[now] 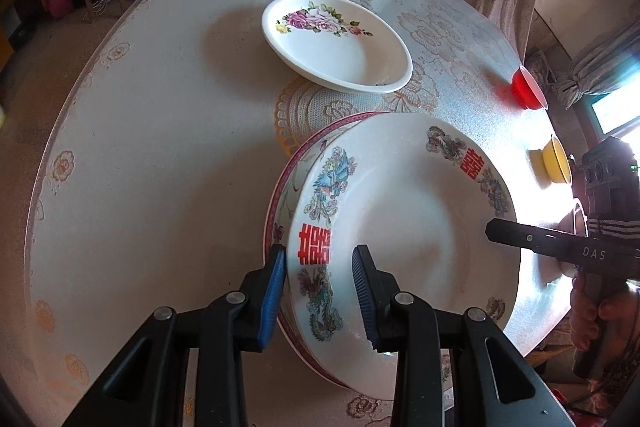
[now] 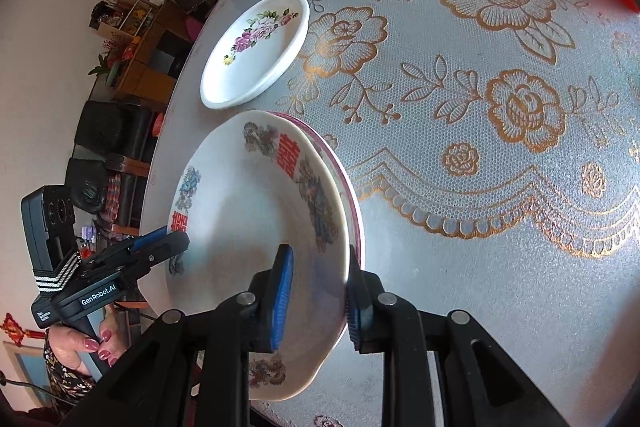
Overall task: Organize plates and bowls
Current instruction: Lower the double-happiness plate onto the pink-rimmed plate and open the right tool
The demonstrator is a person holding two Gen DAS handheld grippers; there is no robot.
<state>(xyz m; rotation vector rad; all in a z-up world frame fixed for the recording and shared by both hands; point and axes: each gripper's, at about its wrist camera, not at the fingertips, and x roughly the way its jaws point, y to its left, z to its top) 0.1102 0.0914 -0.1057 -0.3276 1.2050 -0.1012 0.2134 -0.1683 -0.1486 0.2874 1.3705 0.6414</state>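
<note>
Both claws on the top bowl

We grip the bowl point(image 1: 404, 227) rim with our left claw point(image 1: 320, 291) and right claw point(image 2: 318, 291); it sits in a pink-rimmed plate point(image 1: 280, 187) near us on the surface point(image 1: 160, 147), a floral plate point(image 1: 336, 43) farther off.

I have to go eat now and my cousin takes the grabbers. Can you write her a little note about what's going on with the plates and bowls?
Left hand-held gripper: its pads sit either side of the near rim of the dragon-and-phoenix plate.
Right hand-held gripper: its pads straddle the opposite rim of the same plate.
That plate sits on a pink-rimmed plate on the table.
The rose plate lies alone farther back, apart from the stack.
A red bowl and a yellow bowl stand near the table's edge.
Done: two plates stacked.
Left: the rose plate and bowls remain ungrouped.
</note>
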